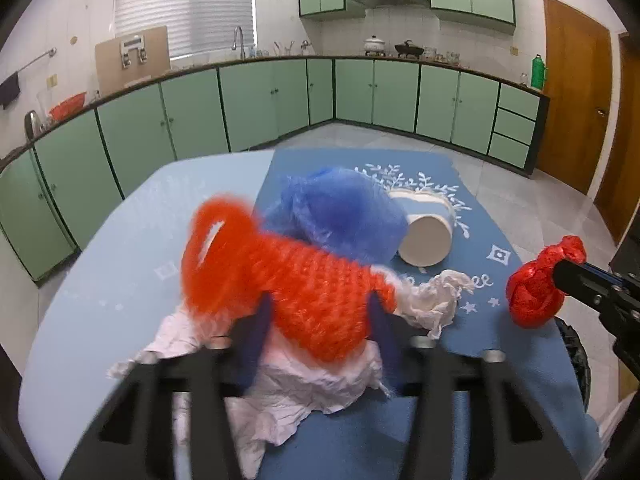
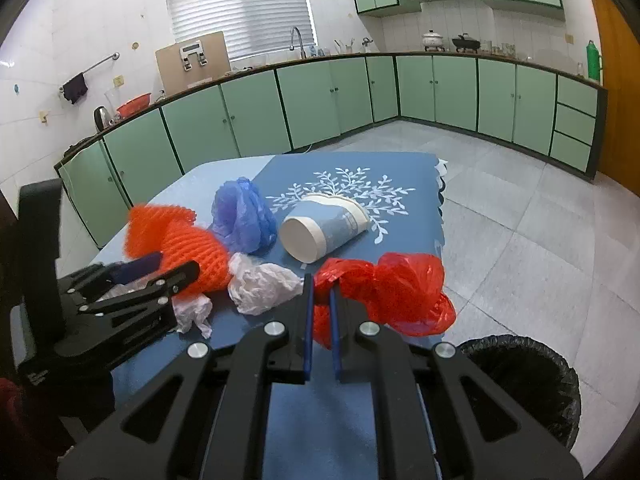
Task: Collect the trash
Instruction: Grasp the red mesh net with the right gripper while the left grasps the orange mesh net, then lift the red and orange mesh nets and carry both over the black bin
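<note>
An orange foam net (image 1: 304, 292) (image 2: 188, 248) lies on the table between the two blue fingers of my left gripper (image 1: 320, 300) (image 2: 176, 264), whose jaws stand apart on either side of it. Crumpled white paper (image 1: 304, 384) sits under the net. My right gripper (image 2: 320, 286) is shut on a knotted red plastic bag (image 2: 400, 292) (image 1: 536, 292), held at the table's right edge. A blue plastic bag (image 1: 344, 216) (image 2: 244, 216), a tipped paper cup (image 1: 426, 236) (image 2: 320, 228) and a white tissue wad (image 1: 436, 300) (image 2: 260, 284) lie on the blue cloth.
A bin with a black liner (image 2: 520, 364) (image 1: 576, 352) stands on the floor just right of the table, below the red bag. The blue patterned cloth (image 2: 352, 168) covers the table's right half. Green cabinets line the far walls across tiled floor.
</note>
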A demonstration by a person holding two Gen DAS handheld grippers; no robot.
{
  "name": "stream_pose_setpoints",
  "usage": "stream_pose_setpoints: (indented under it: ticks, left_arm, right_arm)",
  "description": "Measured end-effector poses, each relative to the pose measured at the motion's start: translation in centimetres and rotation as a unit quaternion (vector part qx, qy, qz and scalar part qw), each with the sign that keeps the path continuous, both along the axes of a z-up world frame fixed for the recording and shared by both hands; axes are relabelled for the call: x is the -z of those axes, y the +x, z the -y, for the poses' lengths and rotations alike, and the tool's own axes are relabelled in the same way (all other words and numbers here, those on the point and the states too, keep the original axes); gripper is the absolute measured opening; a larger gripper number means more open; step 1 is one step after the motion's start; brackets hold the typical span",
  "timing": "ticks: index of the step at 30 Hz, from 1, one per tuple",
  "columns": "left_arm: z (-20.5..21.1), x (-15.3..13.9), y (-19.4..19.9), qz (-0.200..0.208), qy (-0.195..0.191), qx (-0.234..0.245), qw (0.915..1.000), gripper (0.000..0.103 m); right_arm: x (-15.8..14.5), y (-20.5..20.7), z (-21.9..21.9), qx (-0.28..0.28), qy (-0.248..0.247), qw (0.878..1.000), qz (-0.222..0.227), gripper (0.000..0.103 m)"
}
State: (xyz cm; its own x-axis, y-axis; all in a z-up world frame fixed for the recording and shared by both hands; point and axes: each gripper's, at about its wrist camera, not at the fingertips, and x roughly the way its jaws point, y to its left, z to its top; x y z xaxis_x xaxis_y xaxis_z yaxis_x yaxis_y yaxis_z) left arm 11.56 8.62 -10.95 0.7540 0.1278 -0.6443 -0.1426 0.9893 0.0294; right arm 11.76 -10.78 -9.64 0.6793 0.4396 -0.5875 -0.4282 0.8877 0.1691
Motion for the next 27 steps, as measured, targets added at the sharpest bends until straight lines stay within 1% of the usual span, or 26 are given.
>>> stream_pose_setpoints:
  ticks: [1,2,4,8,11,15,19,27]
  left_arm:
    - [0.0,0.2,0.1,-0.003,-0.003,0.0,1.0,0.022]
    - [-0.1,0.3,0.1,-0.004,-0.005,0.0,1.0,0.014]
    - [-0.3,0.3,-0.2,0.003,-0.008,-0.005,0.9999,0.013]
    - [-0.7,-1.0,-1.1,0.023,-0.012,-0.009,0.9996,0.011]
    - [-0.7,-2.6,-2.2,0.046,-0.018,-0.005,0.9988,0.011]
    - [-0.3,-4.7,-4.0,0.076,-0.02,0.01,0.9969,0.011]
    - [0.1,-5.9,-4.7,0.089,-0.024,0.021,0.9955,0.011]
    - [1.0,-6.1,-5.1,0.093,-0.025,0.039,0.9946,0.011]
  right_arm:
    - [0.1,0.1,0.1,0.001,0.0,1.0,-0.002,0.006]
    - [0.2,0.1,0.2,0.002,0.001,1.0,-0.003,0.006]
    - [0.2,0.2,0.3,0.003,0.003,1.0,-0.004,0.006]
    - [0.1,0.1,0.4,0.005,0.005,1.0,-0.002,0.006]
    - [-0.2,0.0,0.4,0.003,0.007,1.0,0.001,0.006]
    - [-1.1,-0.5,0.3,0.0,0.01,1.0,0.014,0.006]
    - [-2.0,-1.0,0.4,0.001,0.012,1.0,0.024,0.006]
    - [-3.7,-2.2,1.4,0.006,0.011,0.999,0.041,0.006]
